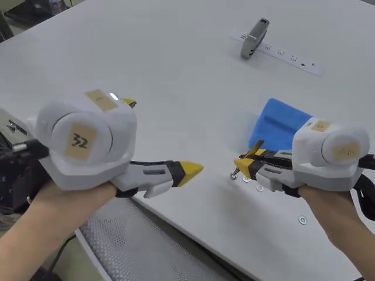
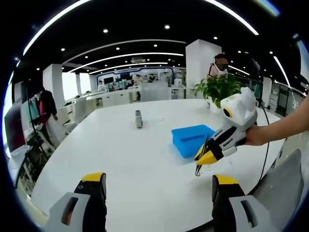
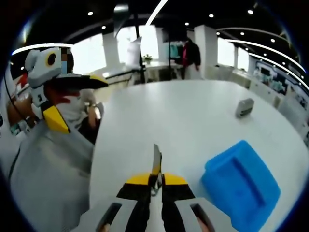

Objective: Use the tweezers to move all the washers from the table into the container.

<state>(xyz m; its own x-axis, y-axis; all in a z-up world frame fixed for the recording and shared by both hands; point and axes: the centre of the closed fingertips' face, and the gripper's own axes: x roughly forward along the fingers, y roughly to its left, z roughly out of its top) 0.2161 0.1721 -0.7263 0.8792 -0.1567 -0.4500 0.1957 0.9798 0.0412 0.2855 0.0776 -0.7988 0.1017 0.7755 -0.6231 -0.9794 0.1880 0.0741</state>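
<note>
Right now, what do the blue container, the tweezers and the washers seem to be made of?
Blue container: likely plastic, matte; even saturated colour, rounded moulded edges.
Tweezers: seemingly metal; thin grey blade with a sheen.
Washers: probably metal; small pale-grey rings, too small to be sure.

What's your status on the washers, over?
Left claw open, empty. Right claw shut on tweezers, tips near washers on table. Blue container alongside, nothing blocking.
</note>
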